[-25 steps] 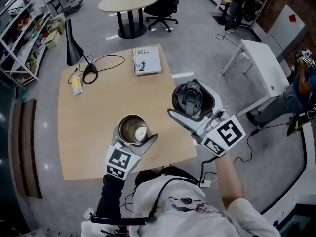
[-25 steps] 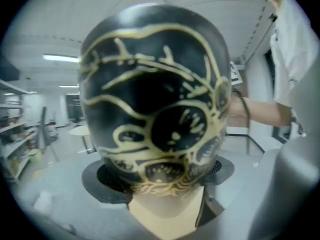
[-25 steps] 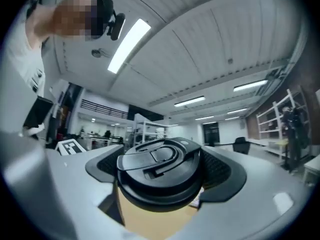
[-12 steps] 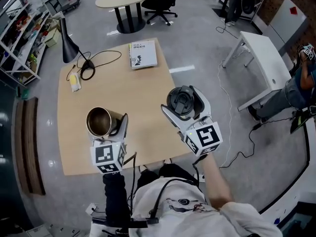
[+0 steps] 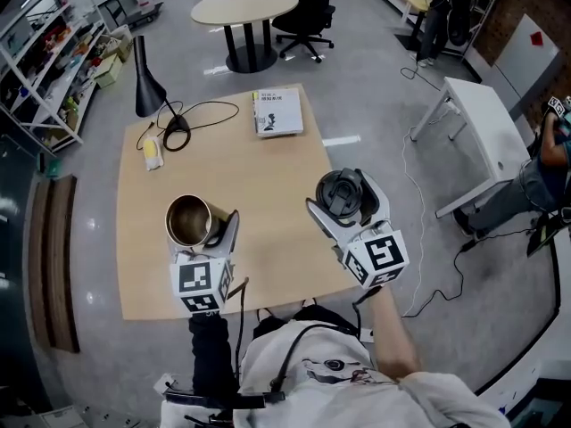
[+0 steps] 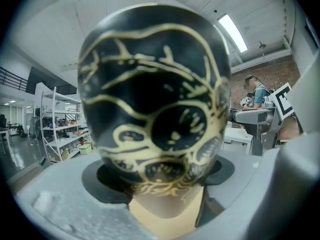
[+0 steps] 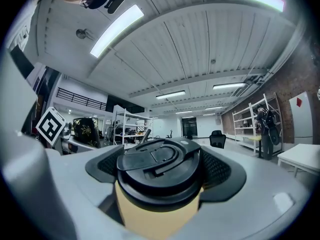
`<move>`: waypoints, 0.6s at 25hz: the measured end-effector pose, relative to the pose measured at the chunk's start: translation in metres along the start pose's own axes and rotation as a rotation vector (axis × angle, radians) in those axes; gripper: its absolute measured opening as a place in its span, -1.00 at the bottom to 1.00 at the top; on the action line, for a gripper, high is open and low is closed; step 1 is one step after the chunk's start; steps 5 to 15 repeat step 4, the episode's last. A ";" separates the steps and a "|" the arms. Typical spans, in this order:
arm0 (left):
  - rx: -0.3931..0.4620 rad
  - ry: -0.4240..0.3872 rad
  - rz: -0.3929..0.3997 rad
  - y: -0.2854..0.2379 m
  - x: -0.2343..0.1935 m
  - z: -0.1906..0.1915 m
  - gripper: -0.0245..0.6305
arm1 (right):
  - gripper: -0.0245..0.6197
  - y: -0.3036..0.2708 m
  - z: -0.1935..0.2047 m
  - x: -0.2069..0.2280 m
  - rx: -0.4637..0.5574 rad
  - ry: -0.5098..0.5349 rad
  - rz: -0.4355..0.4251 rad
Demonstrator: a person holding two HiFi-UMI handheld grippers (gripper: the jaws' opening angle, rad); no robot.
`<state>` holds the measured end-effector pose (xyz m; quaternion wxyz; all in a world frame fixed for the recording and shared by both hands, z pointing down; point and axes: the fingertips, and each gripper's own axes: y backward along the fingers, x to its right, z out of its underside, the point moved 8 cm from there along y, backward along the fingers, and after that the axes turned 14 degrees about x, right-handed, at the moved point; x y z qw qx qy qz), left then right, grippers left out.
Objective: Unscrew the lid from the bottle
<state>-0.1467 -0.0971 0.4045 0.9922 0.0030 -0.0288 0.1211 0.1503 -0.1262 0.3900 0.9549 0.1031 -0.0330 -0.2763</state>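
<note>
Where the head camera looks down: the bottle (image 5: 189,219) is at the lower left and the lid (image 5: 339,192) right of centre, both held over the table (image 5: 268,150) and well apart.
Change: a second ago the open bottle sat nearer the lower middle of the frame, close to the lid. Since then the left gripper (image 5: 203,232) has carried it leftward, while the right gripper (image 5: 346,199) has barely shifted.
Meaning: the lid is already off, so the unscrewing looks done. Probably only setting both parts down remains.
Bottle mouth: uncovered, with bare steel inside.
Left gripper view, fingers: the grey fingers (image 6: 60,204) are spread wide and clamp the bottle's (image 6: 155,99) body, which fills the centre of the frame.
Bottle look: a glossy black wall with pale gold line drawings, rounded and flower-like.
Right gripper view, fingers: the dark-padded fingers (image 7: 220,171) pinch the lid (image 7: 157,166) by its rim at lower centre.
Lid look: black, round, with a curved tab folded flat on top.
Bottle here: small at mid left (image 7: 85,131), far from the lid.
</note>
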 end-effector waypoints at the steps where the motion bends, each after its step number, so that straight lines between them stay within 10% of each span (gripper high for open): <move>1: 0.001 0.001 0.002 0.000 -0.003 0.000 0.32 | 0.55 -0.002 0.000 -0.002 -0.003 -0.001 0.001; 15: 0.004 0.003 0.012 0.000 -0.012 -0.002 0.32 | 0.55 -0.008 -0.001 -0.007 -0.009 -0.002 0.001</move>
